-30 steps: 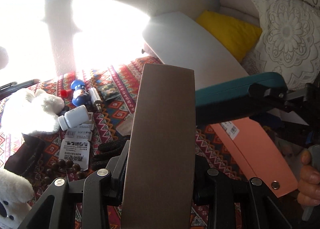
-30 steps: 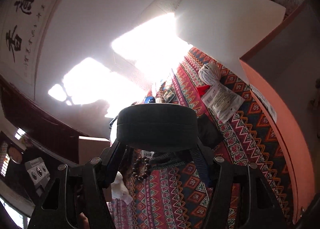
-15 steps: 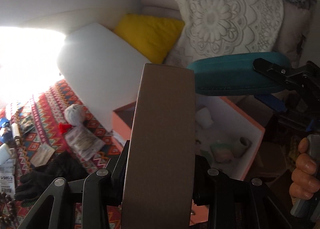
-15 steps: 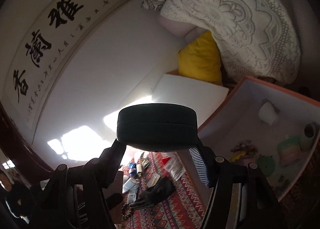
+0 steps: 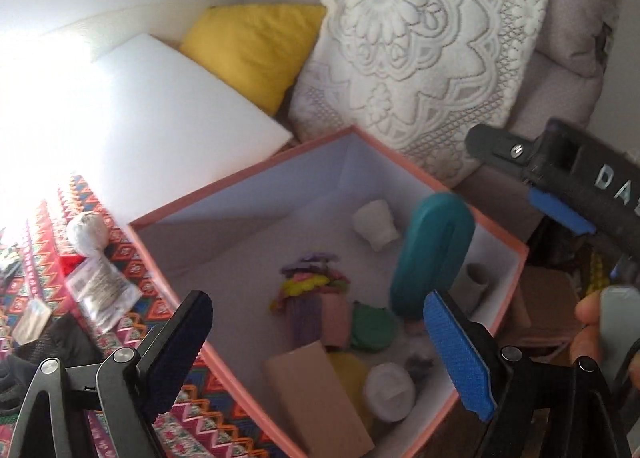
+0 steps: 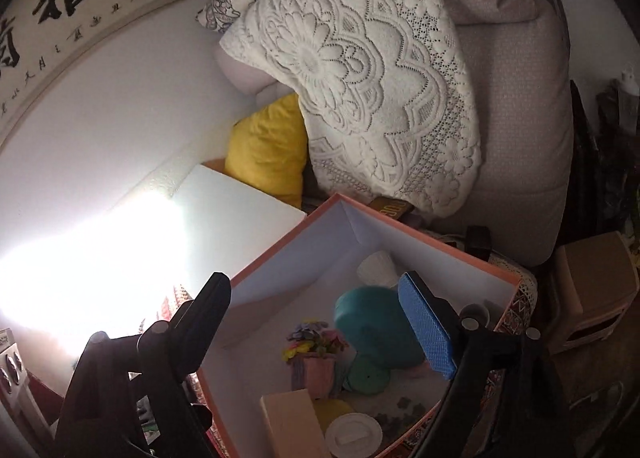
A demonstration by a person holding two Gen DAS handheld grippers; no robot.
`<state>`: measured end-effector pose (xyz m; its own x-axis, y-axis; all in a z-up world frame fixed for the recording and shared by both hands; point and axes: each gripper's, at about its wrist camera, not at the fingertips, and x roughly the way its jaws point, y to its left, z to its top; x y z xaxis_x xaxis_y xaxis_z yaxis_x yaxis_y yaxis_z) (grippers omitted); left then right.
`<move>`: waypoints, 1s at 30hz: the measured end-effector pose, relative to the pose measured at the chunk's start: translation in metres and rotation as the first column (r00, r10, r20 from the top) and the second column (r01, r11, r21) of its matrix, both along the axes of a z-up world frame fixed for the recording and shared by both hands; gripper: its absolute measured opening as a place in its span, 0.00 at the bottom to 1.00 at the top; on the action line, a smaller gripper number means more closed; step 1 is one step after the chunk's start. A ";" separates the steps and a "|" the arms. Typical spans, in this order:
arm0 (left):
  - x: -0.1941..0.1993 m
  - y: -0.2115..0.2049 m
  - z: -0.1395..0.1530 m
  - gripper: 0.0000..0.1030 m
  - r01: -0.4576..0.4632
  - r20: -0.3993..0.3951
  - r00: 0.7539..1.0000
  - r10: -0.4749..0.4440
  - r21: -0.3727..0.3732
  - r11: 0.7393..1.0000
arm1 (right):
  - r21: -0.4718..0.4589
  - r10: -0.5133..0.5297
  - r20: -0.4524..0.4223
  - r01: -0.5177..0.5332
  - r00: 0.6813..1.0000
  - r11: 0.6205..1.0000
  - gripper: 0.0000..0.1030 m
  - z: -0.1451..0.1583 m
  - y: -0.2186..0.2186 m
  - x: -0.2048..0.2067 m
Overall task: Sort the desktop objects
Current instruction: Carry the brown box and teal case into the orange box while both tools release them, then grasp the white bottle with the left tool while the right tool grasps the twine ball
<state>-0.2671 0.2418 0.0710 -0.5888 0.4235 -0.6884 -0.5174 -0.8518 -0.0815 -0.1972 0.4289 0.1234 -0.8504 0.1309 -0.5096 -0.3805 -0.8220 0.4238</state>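
Hovering over the pink box (image 5: 404, 162), both grippers are spread wide and carry nothing. Farthest left, on the patterned cloth (image 5: 48, 226) outside the box, lie things not yet sorted: a white ball (image 5: 87, 233) and a clear packet (image 5: 105, 292), both well apart from either tool. The left gripper (image 5: 320, 350) looks down past the box's near wall, its fingers standing either side of the tan box (image 5: 316, 398) that lies flat on the floor of the pink box, long axis running away from the camera toward the flower pot (image 5: 310, 298). To the right of that, the teal case (image 5: 432, 254) is inside the pink box, tilted up on one end and blurred, so whether it has settled cannot be told. The right gripper (image 6: 320, 322) is the nearer tool to it; in its own view the case (image 6: 376, 326) sits just inside the blue-padded finger (image 6: 426, 328), below the tips. Judging by this, the next pick lies back to the left on the cloth, which favours the left hand. The case looks hard-shelled, smooth and oval; the tan box is plain, flat-sided card.
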 end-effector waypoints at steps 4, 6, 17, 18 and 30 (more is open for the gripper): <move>-0.004 -0.038 -0.007 0.88 -0.077 0.002 0.997 0.077 -0.011 0.997 | 0.030 0.024 0.016 -0.024 1.000 0.999 0.88 0.002 -0.021 -0.012; -0.006 -0.062 -0.011 0.88 -0.116 0.009 0.993 0.116 -0.013 0.993 | 0.080 0.026 0.038 -0.029 0.999 0.996 0.88 0.004 -0.039 -0.020; -0.037 -0.241 -0.048 0.89 -0.392 0.052 0.917 0.395 -0.059 0.918 | 0.265 0.187 0.130 -0.216 0.974 0.940 0.91 -0.004 -0.185 -0.076; -0.043 -0.260 -0.053 0.89 -0.431 0.065 0.899 0.434 -0.059 0.901 | 0.268 0.217 0.140 -0.248 0.966 0.931 0.91 -0.010 -0.200 -0.083; -0.156 -0.377 -0.150 0.90 -0.688 0.251 0.695 0.673 -0.040 0.725 | 0.175 0.423 0.288 -0.481 0.859 0.859 0.91 -0.090 -0.322 -0.177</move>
